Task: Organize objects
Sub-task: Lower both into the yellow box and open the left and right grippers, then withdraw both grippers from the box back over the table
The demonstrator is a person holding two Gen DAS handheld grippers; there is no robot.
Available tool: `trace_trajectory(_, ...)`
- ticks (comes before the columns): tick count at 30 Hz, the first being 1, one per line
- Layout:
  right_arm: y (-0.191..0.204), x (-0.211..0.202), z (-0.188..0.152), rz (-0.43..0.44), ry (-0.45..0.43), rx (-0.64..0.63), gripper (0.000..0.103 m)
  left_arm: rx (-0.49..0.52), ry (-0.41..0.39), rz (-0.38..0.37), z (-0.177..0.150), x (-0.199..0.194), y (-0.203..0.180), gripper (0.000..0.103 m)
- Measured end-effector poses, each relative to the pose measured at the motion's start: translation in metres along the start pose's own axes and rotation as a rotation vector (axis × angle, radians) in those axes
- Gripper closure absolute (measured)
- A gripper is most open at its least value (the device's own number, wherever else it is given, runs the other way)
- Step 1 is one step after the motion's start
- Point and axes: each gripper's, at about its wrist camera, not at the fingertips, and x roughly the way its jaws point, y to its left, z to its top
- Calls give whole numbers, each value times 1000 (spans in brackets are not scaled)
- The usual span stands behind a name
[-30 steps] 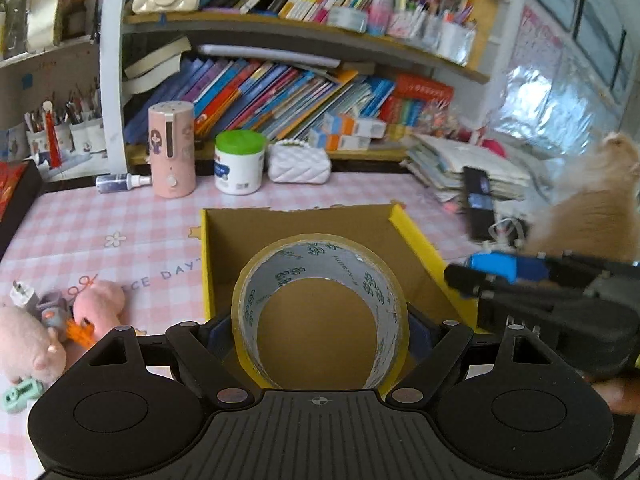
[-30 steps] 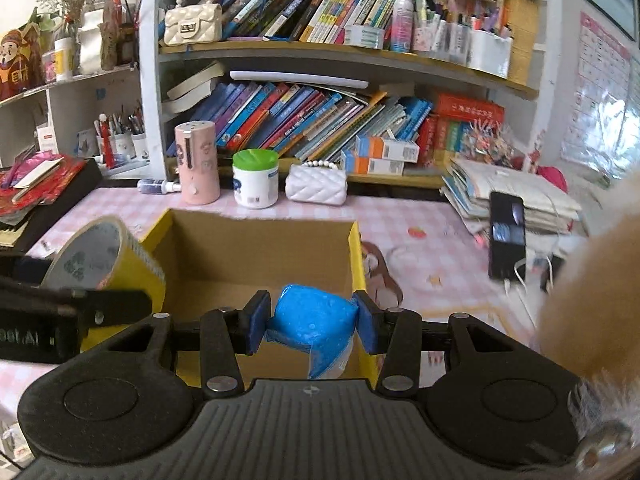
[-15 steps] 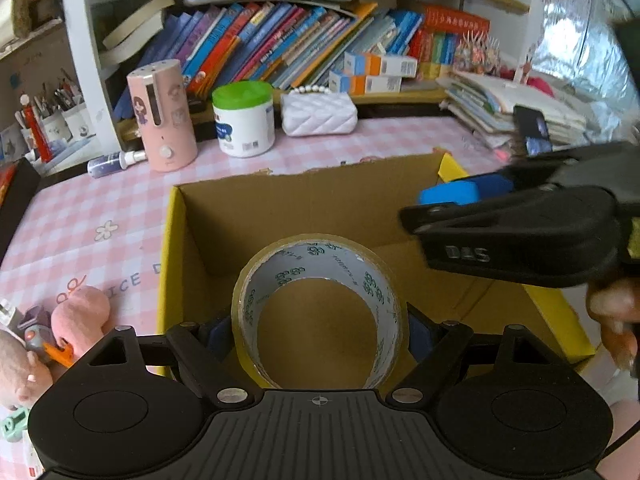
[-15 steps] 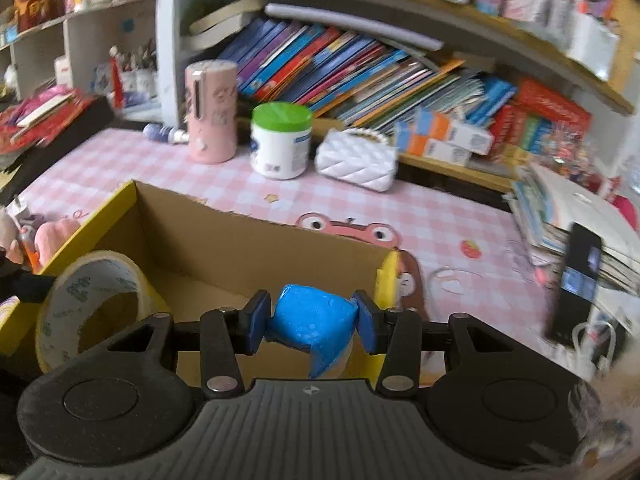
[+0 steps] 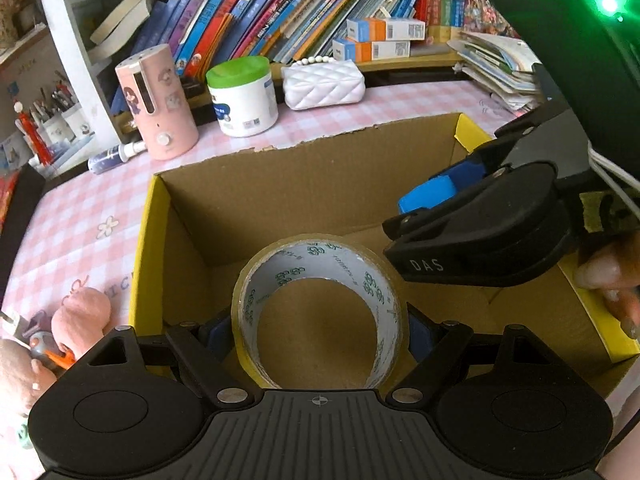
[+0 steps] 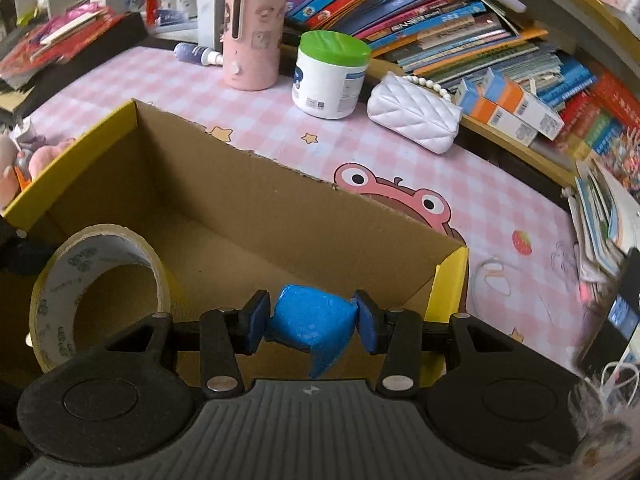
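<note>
A roll of clear packing tape [image 5: 320,312] stands on edge between the pads of my left gripper [image 5: 320,334], which is shut on it, held over the inside of an open cardboard box [image 5: 304,184] with yellow outer sides. The same tape roll [image 6: 96,296] shows at the lower left of the right wrist view. My right gripper [image 6: 312,320] is shut on a small blue packet [image 6: 312,320], above the box's right end [image 6: 448,280]. From the left wrist view the right gripper [image 5: 448,188] reaches in from the right with the blue packet [image 5: 426,196] over the box.
On the pink checked tablecloth [image 6: 500,208] behind the box stand a pink cylinder [image 5: 156,100], a green-lidded white jar [image 5: 244,96] and a white quilted purse [image 5: 324,84]. Pink plush toys [image 5: 80,316] lie left of the box. Bookshelves rise behind; a phone [image 6: 620,316] lies right.
Both grippers have come forward and tipped down over the box, each still holding its object. The right gripper has swung in closer beside the tape roll.
</note>
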Motion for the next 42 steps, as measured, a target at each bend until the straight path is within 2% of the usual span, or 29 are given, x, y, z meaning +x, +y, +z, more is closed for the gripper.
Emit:
trace_trajectory(10,1,1,-3,-10,-32,-44,59,-1,12,32,-2,1,-3,18)
trace_trajectory(14,2,0,-4,-6,-36,-42,57,1,-26,38,-4,-4,-3,15)
trace_trajectory(17,3,-4,-5,-4,-49,-30,48,-20,-73,37,-3,-15,1,13)
trace_trajectory(20,3,-14,-6,-10,-79,-5,48,-34,-107,33,-3,-26,5,13)
trace_trajectory(25,3,-43,-8,-25,-142,51,48,-48,-185,42,-9,-57,12,13)
trace_trajectory(30,3,-88,-20,-54,-244,127,46,-110,-249,37,-23,-90,24,13)
trace_trajectory(33,8,-115,-32,-112,-293,185,41,-126,-272,27,-34,-108,31,12)
trace_trajectory(37,20,-147,-54,-200,-342,243,40,-148,-320,38,-56,-130,40,7)
trace_trajectory(42,45,-178,-88,-279,-373,353,34,-177,-319,21,-90,-145,51,7)
